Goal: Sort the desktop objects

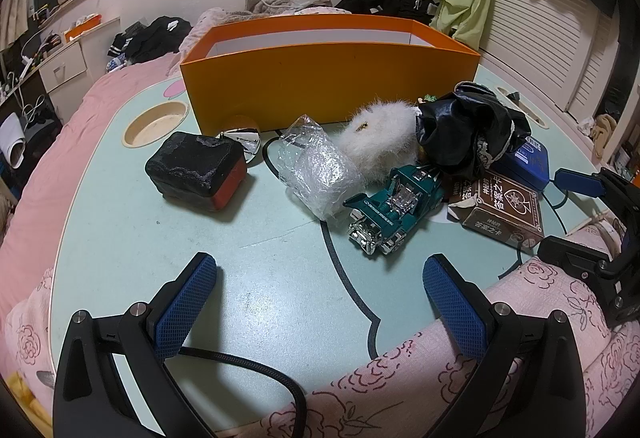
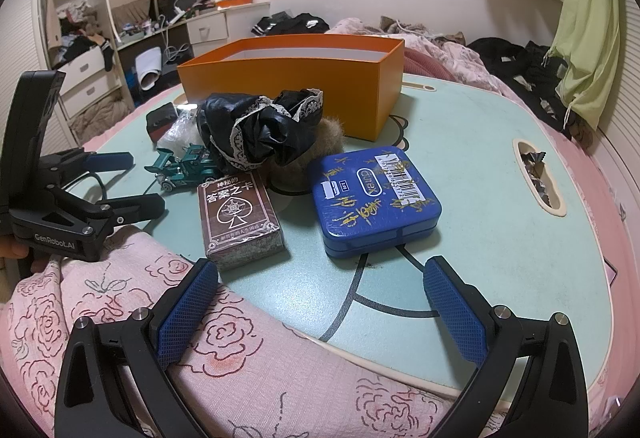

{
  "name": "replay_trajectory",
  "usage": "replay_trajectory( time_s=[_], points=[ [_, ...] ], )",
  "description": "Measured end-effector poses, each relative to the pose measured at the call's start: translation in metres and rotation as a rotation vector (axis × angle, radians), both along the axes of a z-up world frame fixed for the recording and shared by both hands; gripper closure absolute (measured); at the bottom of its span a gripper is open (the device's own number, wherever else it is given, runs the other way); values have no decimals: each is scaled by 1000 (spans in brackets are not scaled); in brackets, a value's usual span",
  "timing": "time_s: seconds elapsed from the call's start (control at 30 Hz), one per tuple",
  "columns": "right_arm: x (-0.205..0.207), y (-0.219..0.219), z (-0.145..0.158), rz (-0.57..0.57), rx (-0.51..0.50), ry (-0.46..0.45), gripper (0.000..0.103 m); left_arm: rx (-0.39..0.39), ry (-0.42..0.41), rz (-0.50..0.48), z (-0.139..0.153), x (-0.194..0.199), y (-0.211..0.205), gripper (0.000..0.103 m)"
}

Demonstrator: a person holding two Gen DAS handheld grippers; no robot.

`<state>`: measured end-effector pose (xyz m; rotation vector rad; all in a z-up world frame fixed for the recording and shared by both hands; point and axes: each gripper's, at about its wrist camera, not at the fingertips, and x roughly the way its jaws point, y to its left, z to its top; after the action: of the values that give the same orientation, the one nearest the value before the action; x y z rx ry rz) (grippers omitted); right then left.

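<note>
I am in a bedroom, at a light green table that sits on a pink bed. A big orange box stands at the far side of the table, and all my things lie in front of it.

Far left of the box front is a black block with a red end. Next comes a crinkly clear plastic bag. Just beside the bag is a white fluffy thing, close to the box. A green toy car sits in front of the fluffy thing. A black shiny cloth with lace is piled to the right of the car. A brown card box lies in front of the cloth, and a blue tin lies to its right.

My left gripper is wide open and holds nothing. My right gripper is wide open too, empty, low near the card box and the tin.
</note>
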<state>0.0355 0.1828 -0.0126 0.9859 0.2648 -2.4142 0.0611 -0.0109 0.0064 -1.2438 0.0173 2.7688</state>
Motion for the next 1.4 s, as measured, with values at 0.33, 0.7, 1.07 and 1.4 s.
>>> replay_trajectory(
  time_s=[0.33,0.7,1.07,1.4],
  points=[
    [0,0,0,0,-1,0,0,156,-15,51,12,0,-28,0],
    [0,0,-1,0,-1,0,0,71,6,162,28,-56,-76,2],
    [0,0,-1,0,-3,1,0,-19,28,-9,18,-60,-59,37],
    [-14,24,7,-74,-131,-38,1,117,71,0,23,5,-50,37]
  ],
)
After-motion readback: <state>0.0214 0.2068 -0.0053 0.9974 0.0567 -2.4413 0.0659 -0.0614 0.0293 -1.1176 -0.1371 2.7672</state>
